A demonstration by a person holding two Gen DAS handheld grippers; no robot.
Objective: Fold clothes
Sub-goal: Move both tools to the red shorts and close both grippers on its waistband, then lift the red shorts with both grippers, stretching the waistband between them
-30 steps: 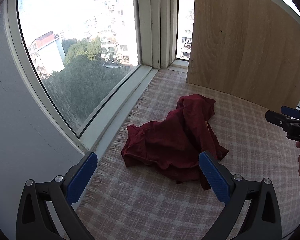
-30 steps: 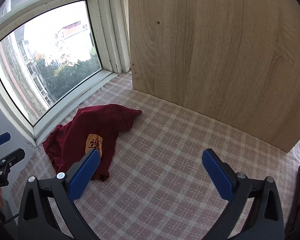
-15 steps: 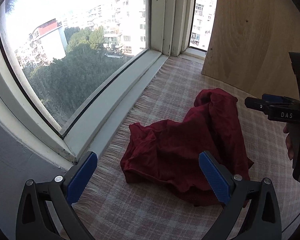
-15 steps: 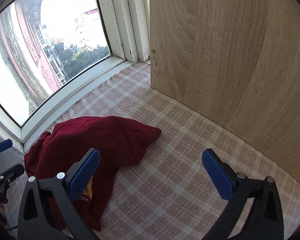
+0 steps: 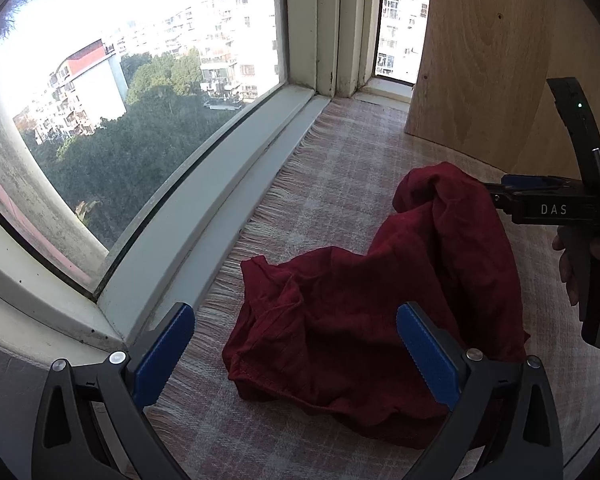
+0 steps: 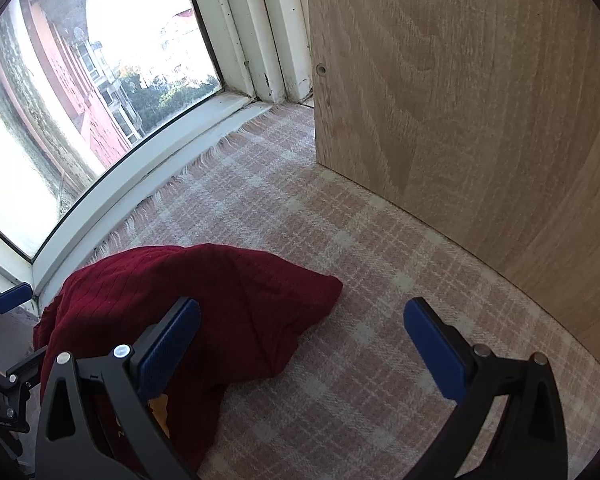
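Both grippers (image 5: 296, 354) nearer the garment (image 5: 364, 304)

Dark red garment (image 5: 380, 304): matt knit cloth, fine ribbed texture, stitched hem, crumpled. Checked blanket (image 6: 340, 248) under it: woven cloth, pink and cream, slightly fuzzy, fringed edge. Panel (image 6: 480, 100): light wood grain, smooth, matt. Window sill (image 5: 220, 216): painted, smooth, speckled with dirt. Left gripper (image 5: 296, 354) and right gripper (image 6: 302, 346): matt black plastic frames, blue ridged pads, shiny metal screws.
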